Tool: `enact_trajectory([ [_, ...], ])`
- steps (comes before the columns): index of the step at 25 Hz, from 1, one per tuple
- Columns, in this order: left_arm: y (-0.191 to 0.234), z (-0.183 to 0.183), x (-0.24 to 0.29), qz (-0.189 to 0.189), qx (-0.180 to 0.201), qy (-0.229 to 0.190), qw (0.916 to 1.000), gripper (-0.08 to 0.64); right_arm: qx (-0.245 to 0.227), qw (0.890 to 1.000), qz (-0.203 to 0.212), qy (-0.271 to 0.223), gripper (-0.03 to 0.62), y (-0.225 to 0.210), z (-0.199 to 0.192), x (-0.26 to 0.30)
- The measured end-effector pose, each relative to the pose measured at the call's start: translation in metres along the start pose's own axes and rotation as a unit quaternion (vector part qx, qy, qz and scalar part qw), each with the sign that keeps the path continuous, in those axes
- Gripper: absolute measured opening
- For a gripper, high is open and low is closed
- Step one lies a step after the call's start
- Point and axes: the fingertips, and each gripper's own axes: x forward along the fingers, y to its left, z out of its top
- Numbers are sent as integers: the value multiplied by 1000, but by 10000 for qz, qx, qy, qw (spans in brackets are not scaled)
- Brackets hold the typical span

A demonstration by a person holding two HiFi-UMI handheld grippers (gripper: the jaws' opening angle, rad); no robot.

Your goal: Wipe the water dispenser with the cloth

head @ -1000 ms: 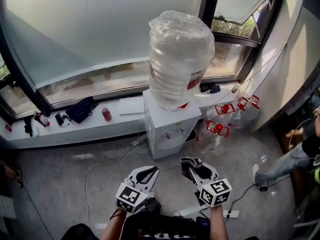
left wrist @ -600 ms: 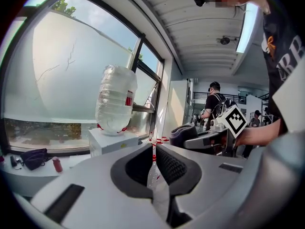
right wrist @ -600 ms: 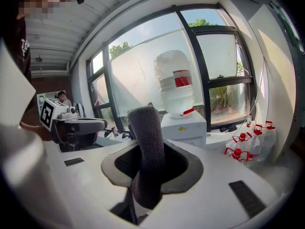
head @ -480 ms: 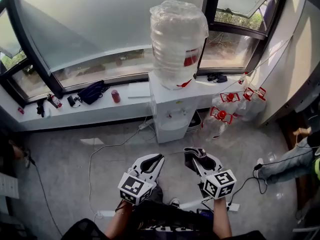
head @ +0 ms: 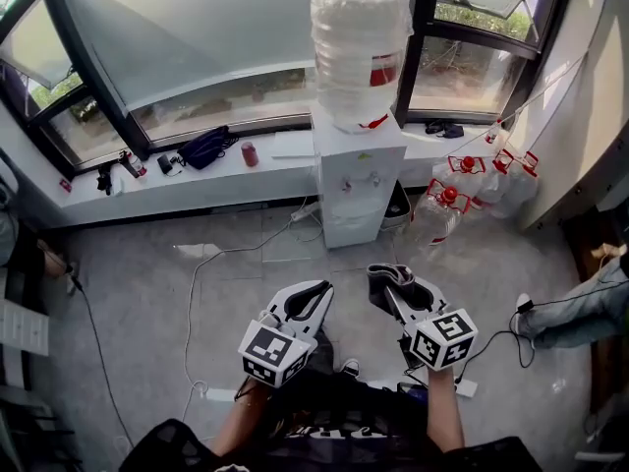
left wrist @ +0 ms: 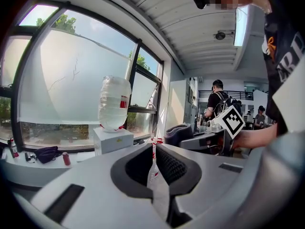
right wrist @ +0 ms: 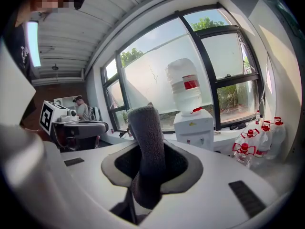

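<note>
The white water dispenser (head: 358, 181) stands against the window sill with a large clear bottle (head: 359, 47) on top. Both grippers hang low over the floor, well short of it. My right gripper (head: 385, 276) is shut on a grey cloth (head: 389, 283); in the right gripper view the cloth (right wrist: 149, 144) sticks up between the jaws, with the dispenser (right wrist: 193, 128) far ahead. My left gripper (head: 316, 291) is shut and empty. The left gripper view has the dispenser (left wrist: 113, 140) ahead at the left and the cloth (left wrist: 177, 132) at the right.
Several spare water jugs with red caps (head: 462, 190) lie right of the dispenser. A black bag (head: 204, 147) and a red can (head: 249, 153) sit on the sill. A cable (head: 197, 283) crosses the floor. A person's leg (head: 580, 308) shows at the right edge.
The dispenser has shifted up and away in the head view, with more floor now between it and the grippers. Both grippers keep their pose, and the cloth stays in the right one.
</note>
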Motion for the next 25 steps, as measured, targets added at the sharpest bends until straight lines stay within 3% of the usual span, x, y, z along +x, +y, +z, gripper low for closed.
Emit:
enact_trajectory([
  [12,-51,-7,-26,-28,202,16,9998,29,-18,9998,177,93,112,17,-23,-35],
  [25,-61,-4,-18,-60,283,10,9996,29,-145,9997,152,117,110,7,-20,-42],
])
